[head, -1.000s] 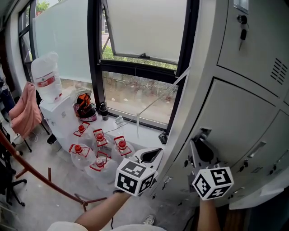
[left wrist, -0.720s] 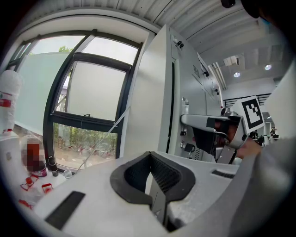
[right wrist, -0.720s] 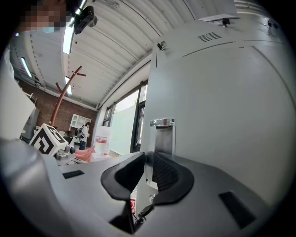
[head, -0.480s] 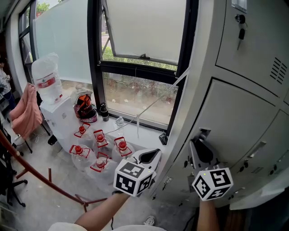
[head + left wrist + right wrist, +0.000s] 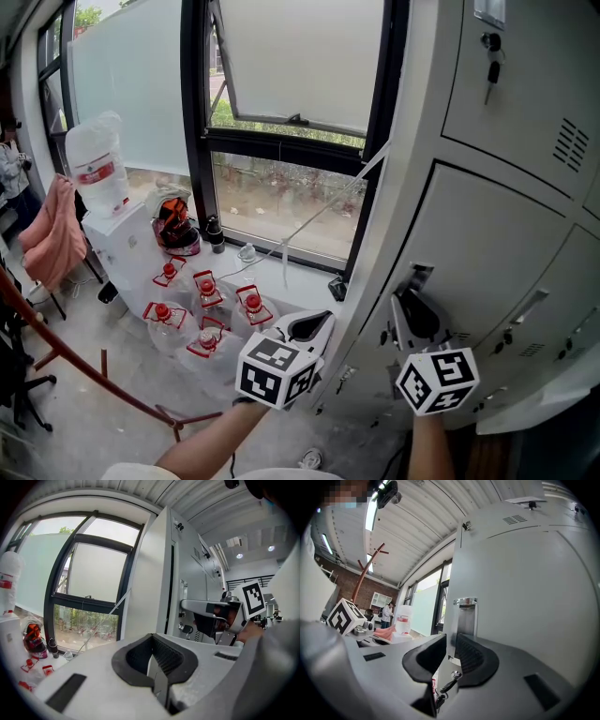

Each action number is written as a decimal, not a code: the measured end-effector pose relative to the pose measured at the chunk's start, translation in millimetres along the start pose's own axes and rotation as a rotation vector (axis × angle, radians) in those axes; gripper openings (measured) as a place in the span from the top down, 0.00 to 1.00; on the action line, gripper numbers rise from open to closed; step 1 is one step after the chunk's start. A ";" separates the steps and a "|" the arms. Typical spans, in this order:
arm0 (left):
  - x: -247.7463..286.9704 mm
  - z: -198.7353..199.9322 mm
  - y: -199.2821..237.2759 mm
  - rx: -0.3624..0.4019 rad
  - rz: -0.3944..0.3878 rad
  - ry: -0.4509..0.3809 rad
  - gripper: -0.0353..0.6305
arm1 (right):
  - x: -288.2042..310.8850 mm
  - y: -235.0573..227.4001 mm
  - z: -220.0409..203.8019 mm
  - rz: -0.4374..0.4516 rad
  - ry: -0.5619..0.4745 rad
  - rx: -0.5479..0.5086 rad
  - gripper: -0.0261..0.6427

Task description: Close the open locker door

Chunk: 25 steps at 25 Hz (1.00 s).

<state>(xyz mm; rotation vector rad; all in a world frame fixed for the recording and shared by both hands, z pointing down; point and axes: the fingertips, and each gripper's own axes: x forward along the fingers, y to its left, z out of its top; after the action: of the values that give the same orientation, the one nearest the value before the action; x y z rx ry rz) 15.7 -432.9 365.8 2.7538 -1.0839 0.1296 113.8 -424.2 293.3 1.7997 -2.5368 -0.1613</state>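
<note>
right gripper (image 5: 413, 315) at the locker door (image 5: 487, 246)

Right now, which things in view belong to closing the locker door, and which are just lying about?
Job: locker door, clamped at its edge by the right hand-held gripper; left hand-held gripper, shut, empty.
Lying about: red-capped water jugs, water dispenser, pink cloth, hanging key.
</note>
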 end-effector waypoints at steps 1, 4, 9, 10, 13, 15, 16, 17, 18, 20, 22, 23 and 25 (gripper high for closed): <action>-0.7 0.0 -1.0 0.000 -0.001 0.000 0.94 | -1.2 0.6 0.0 0.002 -0.002 0.006 0.88; -3.5 -1.5 -4.9 0.002 -0.008 0.003 0.94 | -5.6 2.3 0.9 -0.002 -0.012 0.020 0.88; -9.4 -4.8 -11.7 0.007 -0.021 0.008 0.94 | -15.5 6.6 -0.7 -0.019 -0.014 0.029 0.88; -10.8 -5.2 -13.1 0.007 -0.024 0.008 0.94 | -18.0 7.5 -1.9 -0.024 -0.011 0.032 0.88; -14.6 -6.2 -18.9 0.009 -0.035 0.009 0.94 | -27.3 10.4 -4.9 -0.040 -0.004 0.038 0.88; -16.6 -7.5 -24.3 0.010 -0.046 0.010 0.94 | -34.6 11.9 -7.6 -0.055 0.003 0.041 0.88; -17.5 -8.5 -27.5 0.011 -0.053 0.011 0.94 | -38.7 12.3 -9.2 -0.063 0.007 0.043 0.88; -18.2 -9.5 -30.9 0.011 -0.059 0.013 0.94 | -42.9 12.5 -11.0 -0.072 0.011 0.045 0.88; -19.0 -10.5 -34.2 0.012 -0.066 0.014 0.94 | -47.3 12.8 -12.8 -0.080 0.016 0.046 0.88; -20.8 -12.3 -40.3 0.013 -0.077 0.015 0.94 | -56.4 13.9 -16.2 -0.097 0.024 0.049 0.88; -23.2 -14.2 -46.1 0.013 -0.087 0.016 0.94 | -66.5 15.5 -19.0 -0.113 0.031 0.050 0.88; -24.6 -15.1 -49.0 0.013 -0.092 0.017 0.94 | -71.8 16.3 -20.5 -0.121 0.035 0.051 0.88; -26.9 -16.6 -54.9 0.015 -0.100 0.019 0.94 | -82.1 17.2 -23.7 -0.136 0.042 0.055 0.88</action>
<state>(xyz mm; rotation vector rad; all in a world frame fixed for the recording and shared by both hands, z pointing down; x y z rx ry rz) 33.3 -372.2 370.7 2.8073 -0.9420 0.1496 126.9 -342.8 321.7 1.9749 -2.4140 -0.0565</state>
